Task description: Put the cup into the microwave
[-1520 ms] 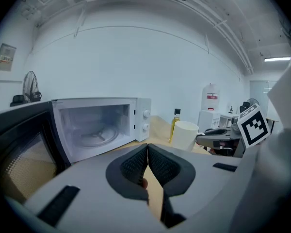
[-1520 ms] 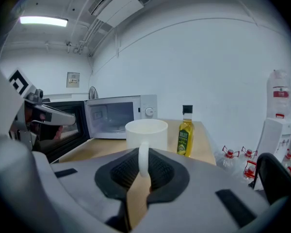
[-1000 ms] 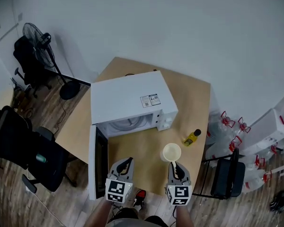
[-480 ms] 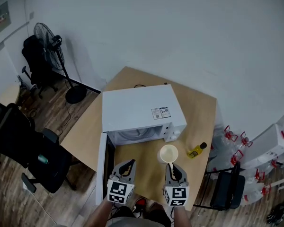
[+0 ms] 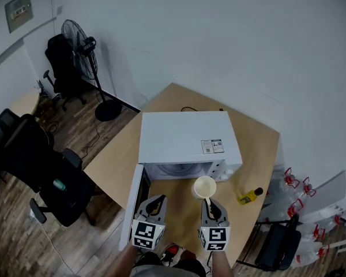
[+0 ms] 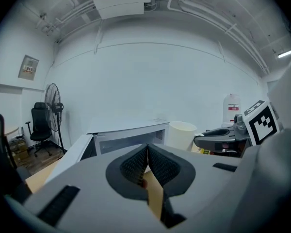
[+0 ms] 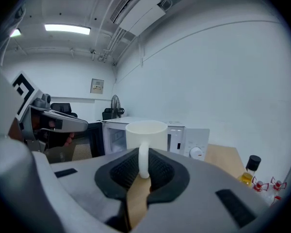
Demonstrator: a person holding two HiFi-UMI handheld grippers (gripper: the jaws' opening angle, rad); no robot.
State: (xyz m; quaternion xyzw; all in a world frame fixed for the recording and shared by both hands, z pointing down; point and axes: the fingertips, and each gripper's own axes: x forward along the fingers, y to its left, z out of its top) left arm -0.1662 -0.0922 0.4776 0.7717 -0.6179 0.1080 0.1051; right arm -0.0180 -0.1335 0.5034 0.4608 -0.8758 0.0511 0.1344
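On the bench (image 5: 259, 149), the open-doored microwave (image 5: 184, 134) has come nearer to the cup (image 5: 205, 186), which the right gripper (image 5: 209, 203) clenches by its handle just before the front, so insertion looks close; the left gripper (image 5: 155, 201) is closed, empty.

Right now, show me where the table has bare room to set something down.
The widest bare patch is the table left of the microwave, out to its edge. A smaller one lies in front of its opening, between the open door and the cup. The front right is crowded, with the cup and the yellow bottle.
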